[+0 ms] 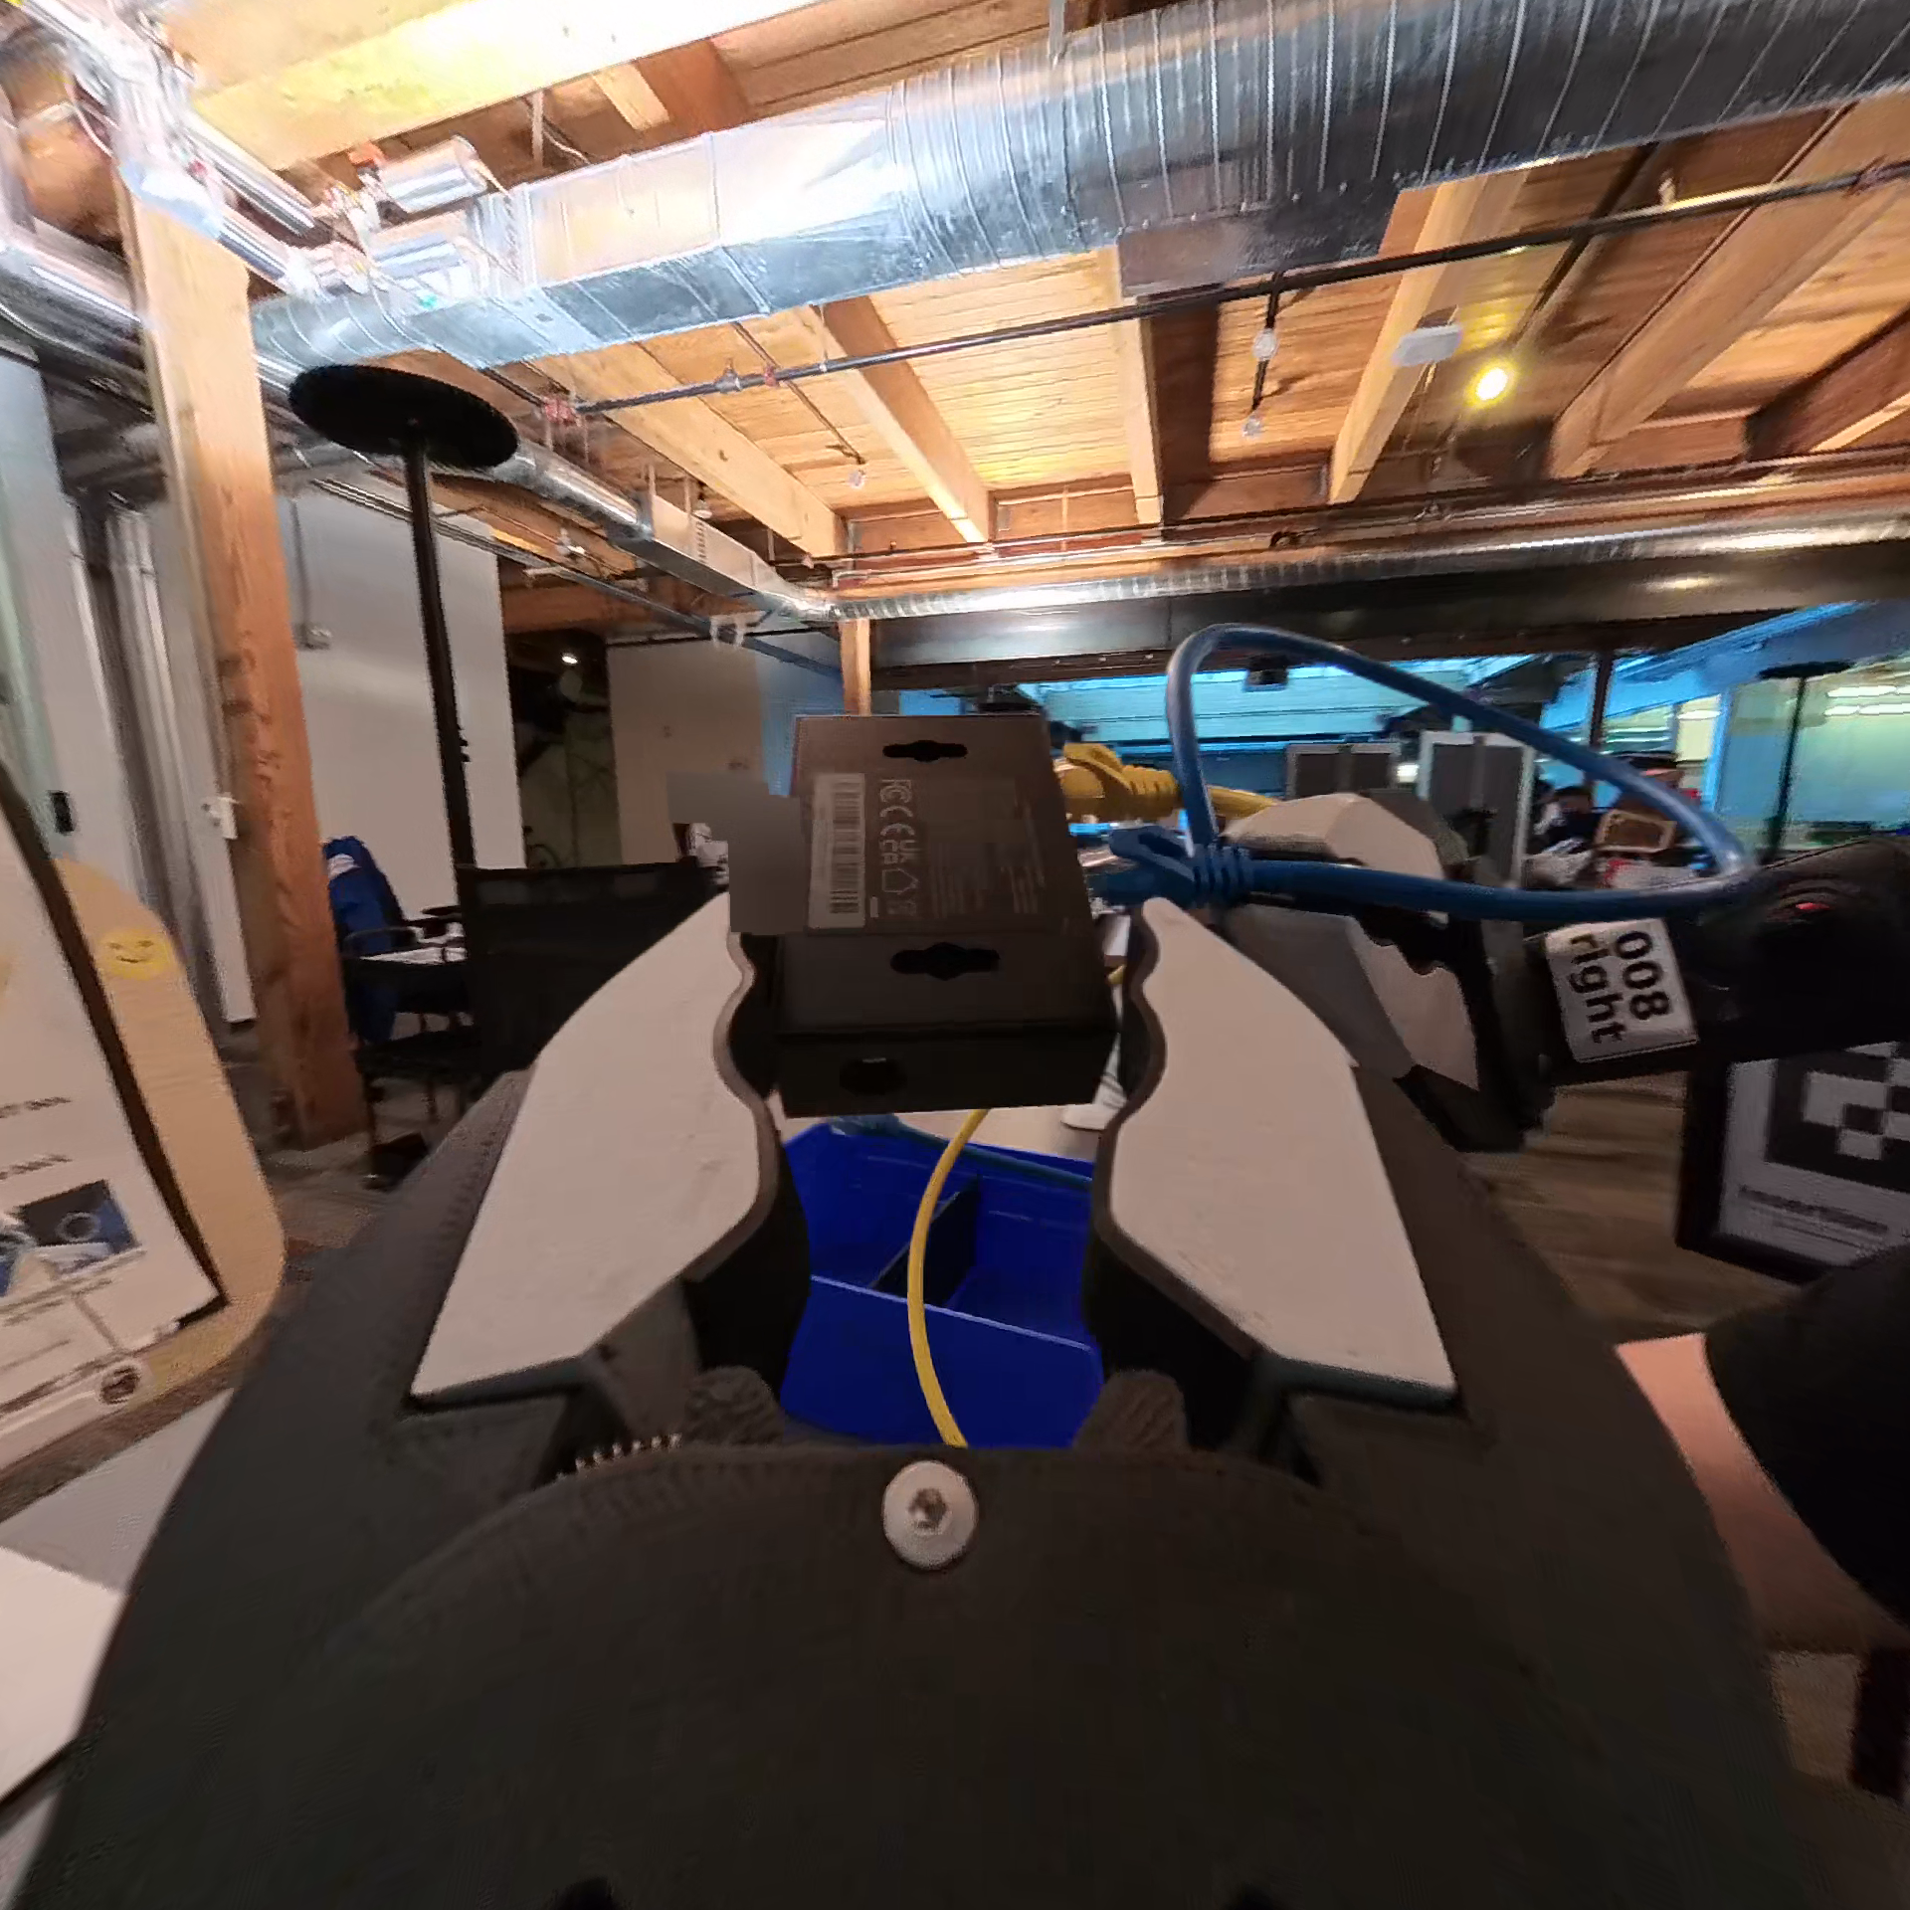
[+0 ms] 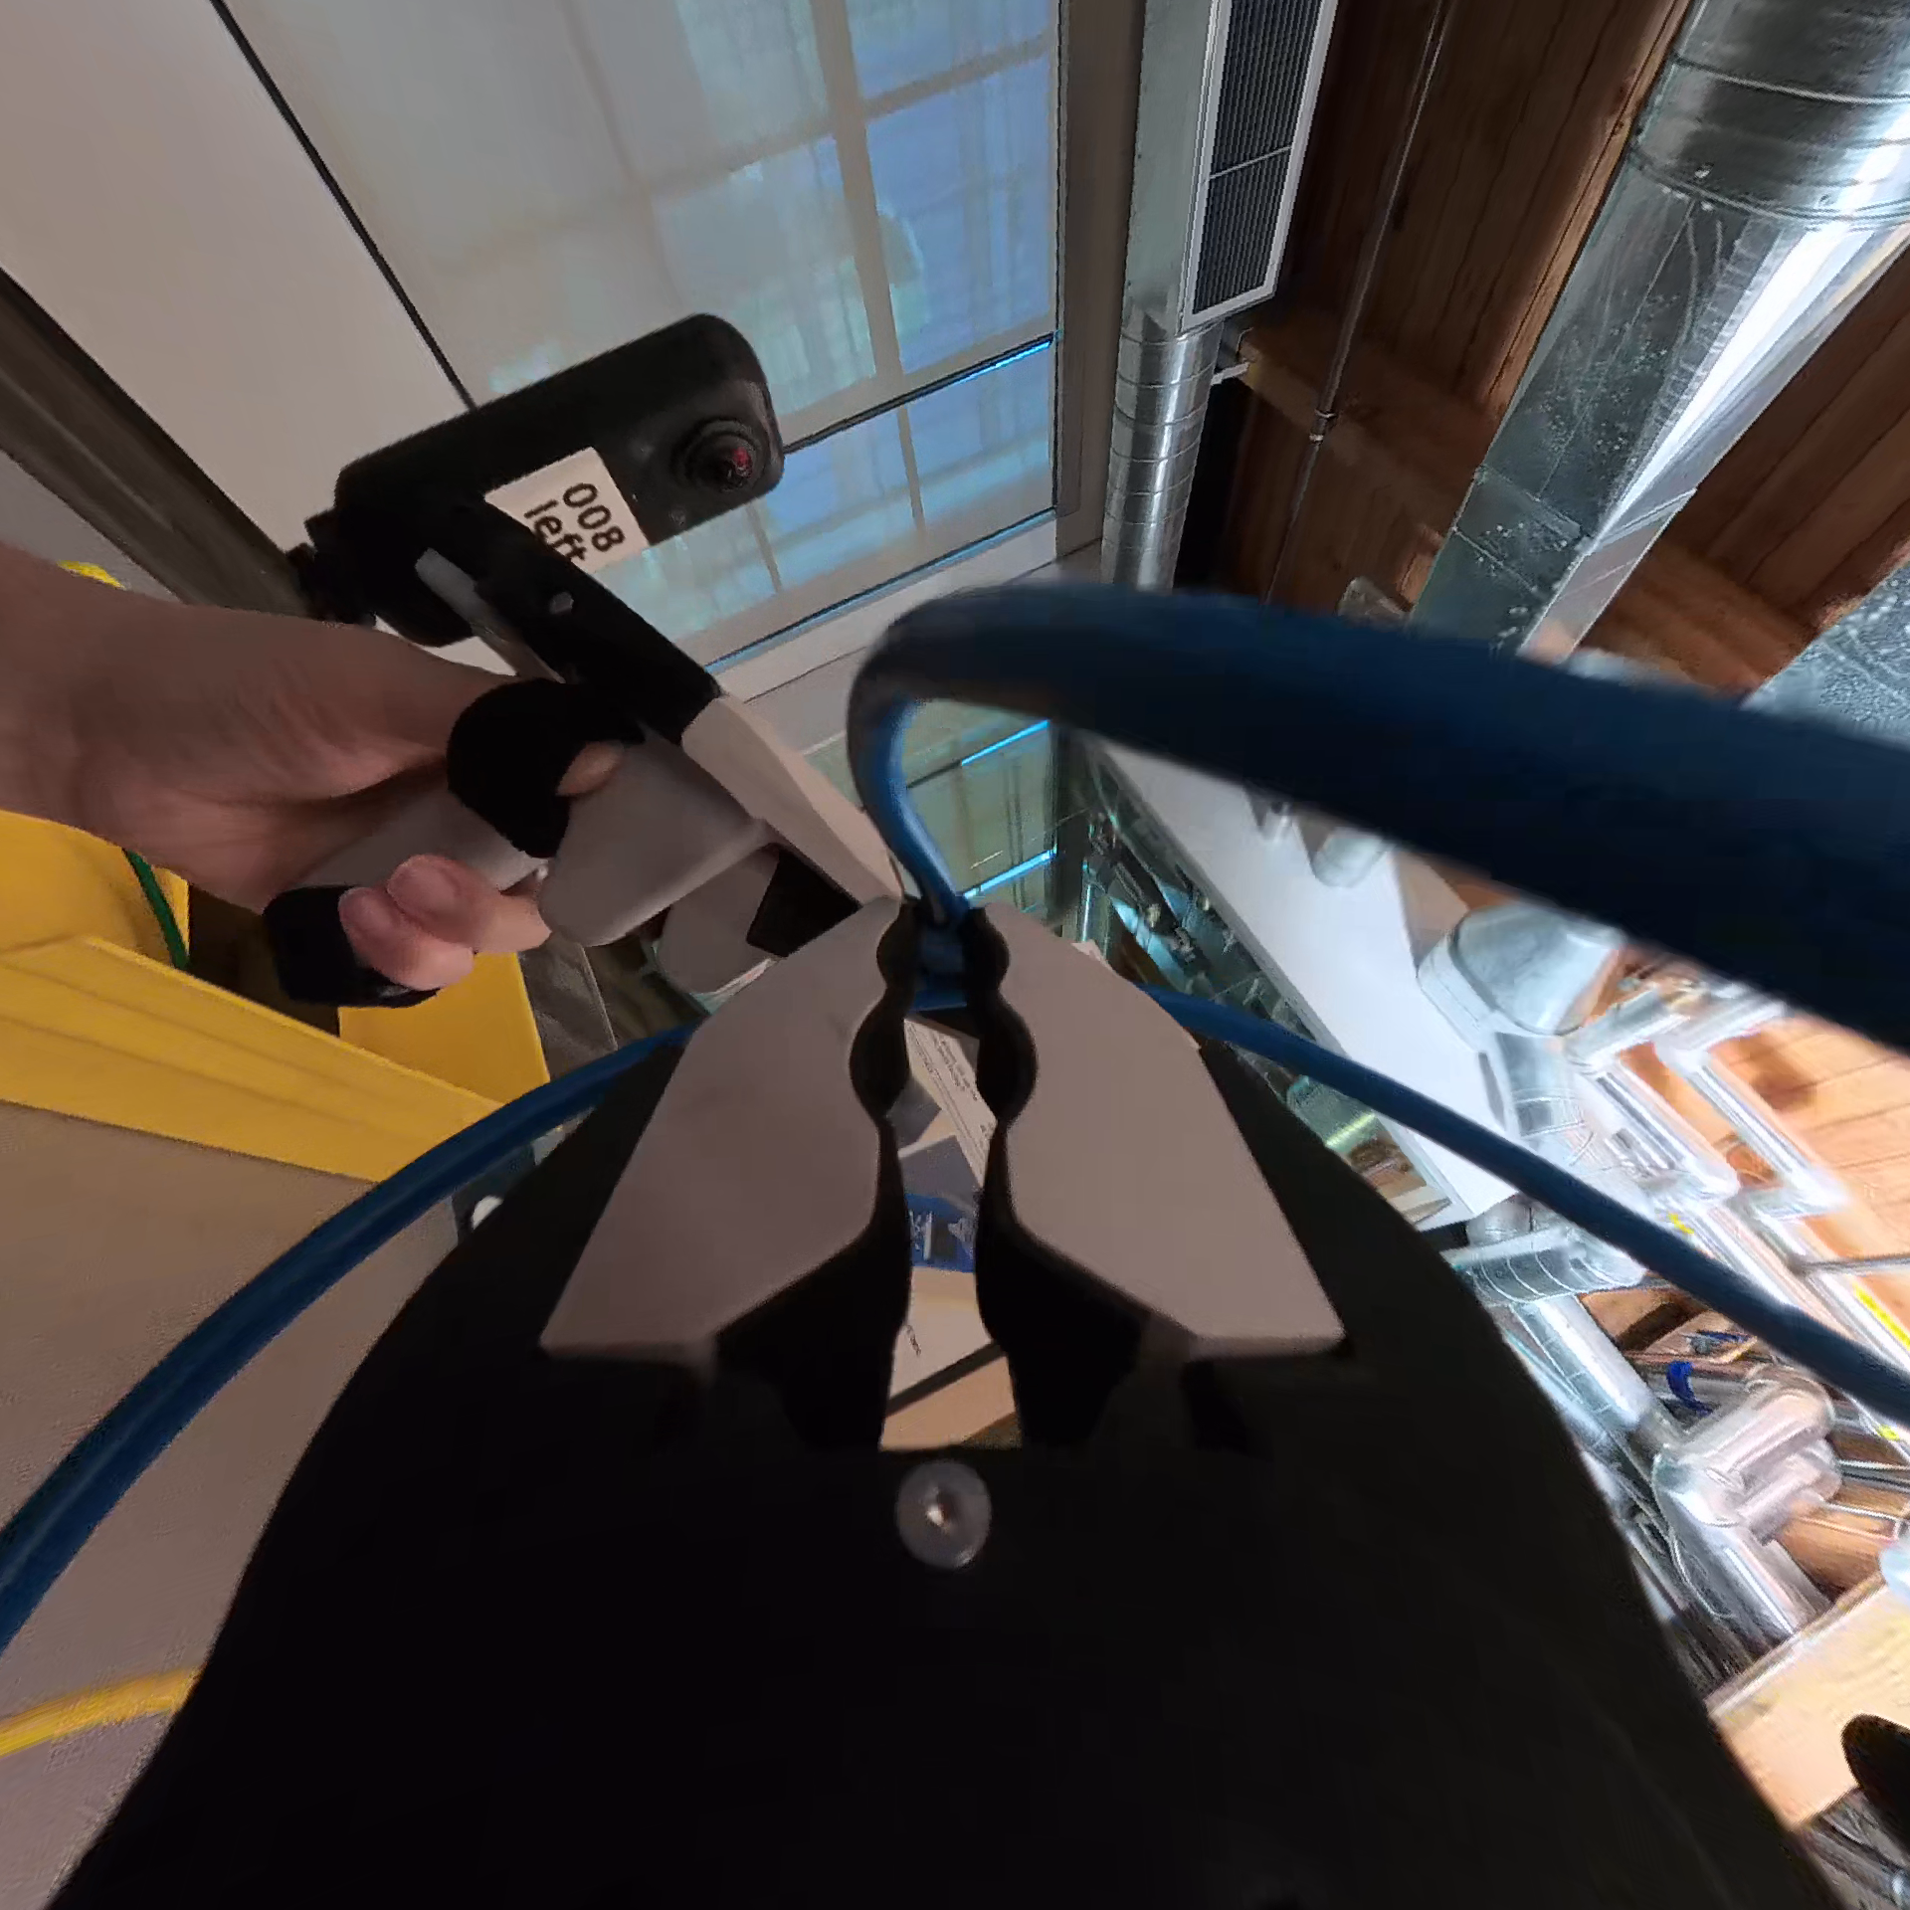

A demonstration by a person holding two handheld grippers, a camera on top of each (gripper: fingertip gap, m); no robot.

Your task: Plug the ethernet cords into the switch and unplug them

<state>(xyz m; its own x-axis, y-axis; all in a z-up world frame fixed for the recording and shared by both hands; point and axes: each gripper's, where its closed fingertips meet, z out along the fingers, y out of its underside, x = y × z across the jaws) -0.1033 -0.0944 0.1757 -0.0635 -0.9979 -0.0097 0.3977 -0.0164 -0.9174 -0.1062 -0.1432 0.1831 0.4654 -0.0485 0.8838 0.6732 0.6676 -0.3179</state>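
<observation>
My left gripper (image 1: 943, 935) is shut on a dark grey switch (image 1: 930, 858) and holds it up in the air, its labelled underside toward the camera. A yellow ethernet cord (image 1: 1121, 788) is plugged into the switch's right side and hangs down below it. My right gripper (image 2: 935, 920) is shut on the plug of a blue ethernet cord (image 2: 946, 956). In the left wrist view the right gripper (image 1: 1235, 879) holds the blue plug (image 1: 1163, 870) right at the switch's right side, under the yellow plug. I cannot tell whether it is seated. The blue cable loops overhead.
A blue divided bin (image 1: 930, 1313) sits below the switch. A yellow bin (image 2: 258, 1044) is at the left of the right wrist view, beside the hand on the left gripper (image 2: 661, 817). A poster board (image 1: 93, 1189) leans at left; a black floor lamp (image 1: 434, 579) stands behind.
</observation>
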